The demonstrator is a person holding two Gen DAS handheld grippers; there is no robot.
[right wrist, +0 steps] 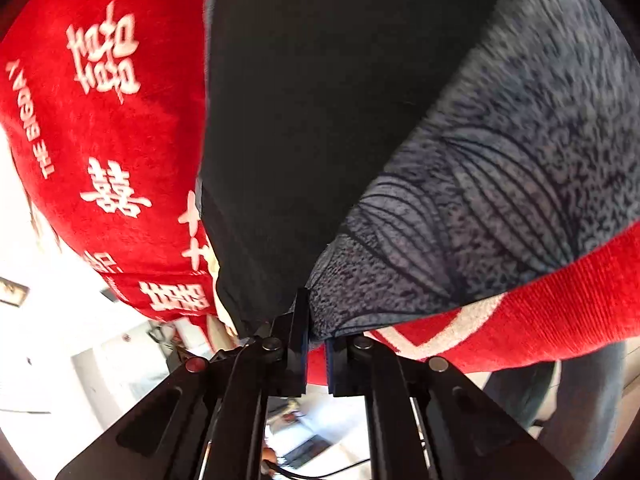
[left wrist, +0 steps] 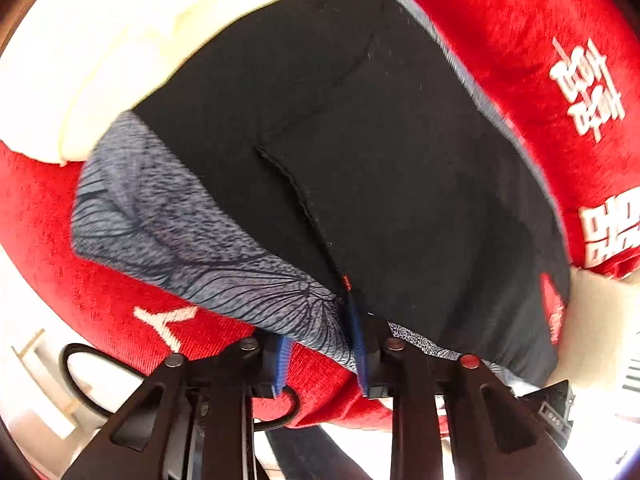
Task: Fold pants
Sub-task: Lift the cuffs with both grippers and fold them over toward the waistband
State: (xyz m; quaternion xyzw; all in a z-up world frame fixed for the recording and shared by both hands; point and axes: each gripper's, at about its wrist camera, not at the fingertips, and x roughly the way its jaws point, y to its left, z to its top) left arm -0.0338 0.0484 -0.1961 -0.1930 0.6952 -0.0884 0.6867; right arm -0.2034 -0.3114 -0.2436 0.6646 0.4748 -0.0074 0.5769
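Note:
The pants (left wrist: 380,168) are black with grey patterned panels (left wrist: 168,216) and lie spread on a red blanket (left wrist: 104,292). My left gripper (left wrist: 320,356) sits at their near edge with its blue-padded jaws apart, the grey hem over the gap. In the right wrist view the pants (right wrist: 320,100) fill the middle, with a grey panel (right wrist: 500,200) at right. My right gripper (right wrist: 316,356) is at the near hem, its jaws close together with a narrow gap; I cannot tell whether cloth is pinched.
The red blanket carries white characters (right wrist: 104,52) and hangs over the surface's near edge. A white pillow or sheet (left wrist: 100,60) lies at the far left. A black cable loop (left wrist: 88,380) hangs below the left gripper. The pale floor (right wrist: 60,360) shows below.

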